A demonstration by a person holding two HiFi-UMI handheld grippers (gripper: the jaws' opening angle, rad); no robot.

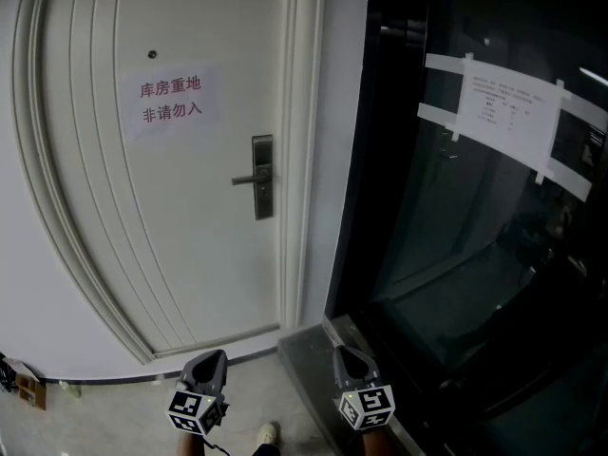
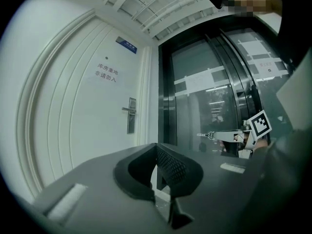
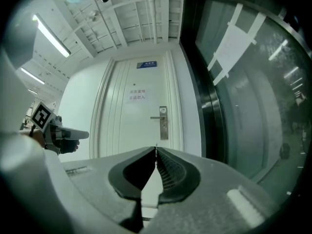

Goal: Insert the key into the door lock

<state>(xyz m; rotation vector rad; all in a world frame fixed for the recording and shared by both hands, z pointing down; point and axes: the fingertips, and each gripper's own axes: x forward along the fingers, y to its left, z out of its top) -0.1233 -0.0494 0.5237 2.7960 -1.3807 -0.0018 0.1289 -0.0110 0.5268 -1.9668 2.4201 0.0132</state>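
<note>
Ahead, door lock (image 1: 262, 177) stands well beyond right tongs (image 1: 348, 355) pinching key (image 2: 204, 134).

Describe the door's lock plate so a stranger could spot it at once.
Start at the big white panelled door left of the dark glass wall. Near its right edge sits a narrow upright lock plate with a lever handle pointing left. Unlike the flat paper notice with red characters up to its left, it is dark metal.

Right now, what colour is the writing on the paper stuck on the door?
Red, on white paper. The head view shows it best.
</note>
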